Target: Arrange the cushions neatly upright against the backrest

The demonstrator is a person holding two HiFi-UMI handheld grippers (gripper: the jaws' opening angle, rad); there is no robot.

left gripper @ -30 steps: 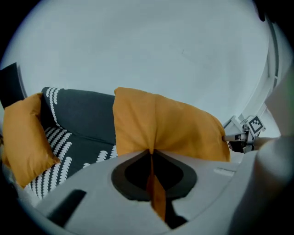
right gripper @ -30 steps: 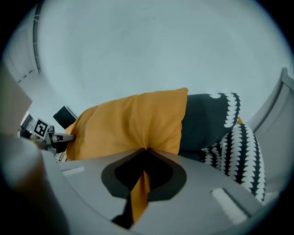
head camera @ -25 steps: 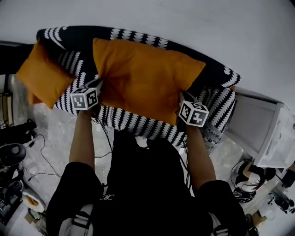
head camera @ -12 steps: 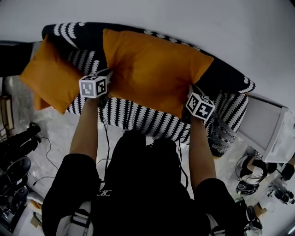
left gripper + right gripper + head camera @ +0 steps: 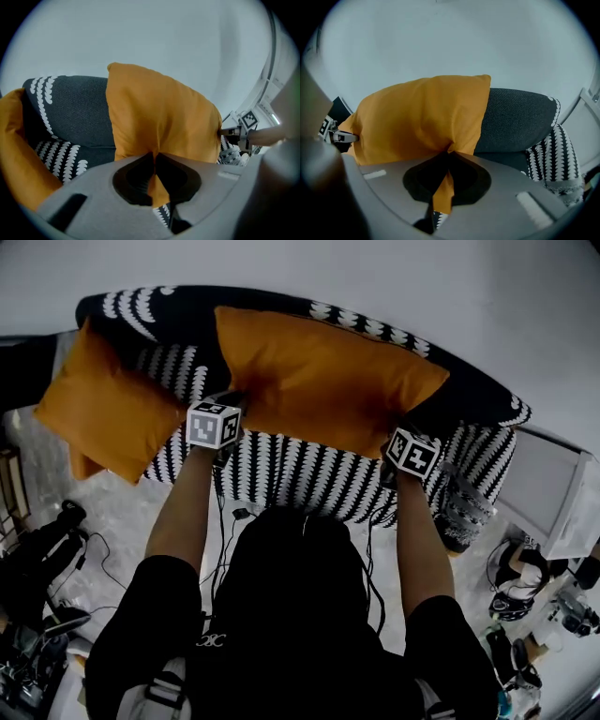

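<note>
Two orange cushions share one black, white-patterned sofa, which crosses the head view from upper left to right. The large orange cushion fills the upper centre. Its long axis runs along the backrest, tilting slightly down toward the right. It stands nearly upright and seems to lean on the backrest. Whether its lower edge rests on the seat I cannot tell. The smaller orange cushion sits apart at the left end, tipped and hanging past the seat's front edge.

The left gripper is closed tight on a fold of the large cushion's lower left corner. The right gripper pinches the lower right corner, and its jaws have just been opening a shade with the fabric between them. The cushion therefore lies above and beyond both sets of fingertips, toward the backrest, with one hand at each end of its long axis. Neither hand is nearer. Judged from this, letting go should leave it standing there.
</note>
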